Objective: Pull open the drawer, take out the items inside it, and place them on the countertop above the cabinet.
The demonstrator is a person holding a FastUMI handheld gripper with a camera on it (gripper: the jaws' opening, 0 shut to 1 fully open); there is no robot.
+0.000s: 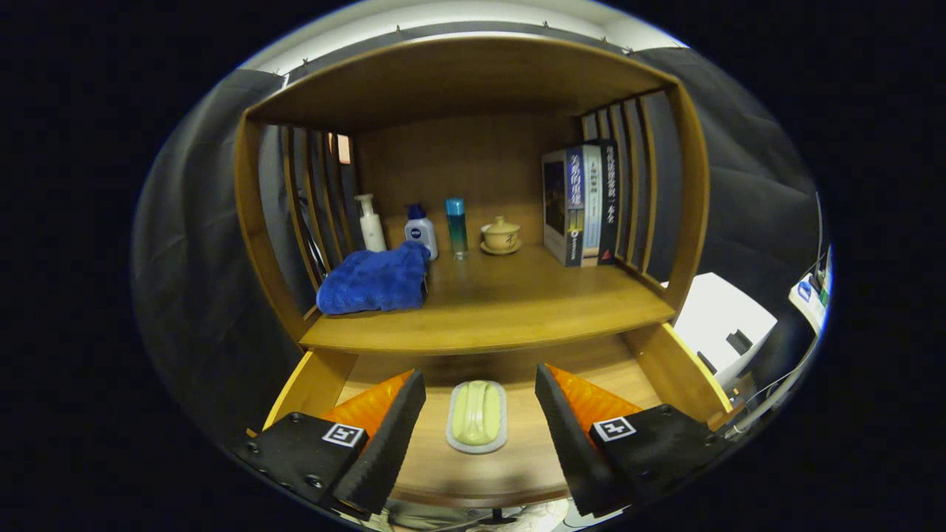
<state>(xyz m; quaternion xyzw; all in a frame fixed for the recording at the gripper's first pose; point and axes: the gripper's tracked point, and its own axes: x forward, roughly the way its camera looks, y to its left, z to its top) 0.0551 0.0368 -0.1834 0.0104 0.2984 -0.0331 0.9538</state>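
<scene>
The gripper (480, 421) hangs over the open drawer (517, 458) with its fingers spread wide and holding nothing, one on each side of the soap dish (477, 416), which suggests a grasp being lined up. The dish lies flat on the drawer's smooth wooden floor, between the fingers: a pale oval tray carrying a rounded, yellow-green bar, probably soap, though the fisheye blurs it. Above the drawer, the table (517, 310) is glossy warm wood. On it a soft blue towel (375, 281) lies bunched at the left, leaving bare space in the middle for the dish. Farther back stand a white pump bottle (370, 223), a squat white bottle (420, 233), a slim teal bottle (456, 226), a lidded ceramic cup (501, 236) and upright books (584, 203).
</scene>
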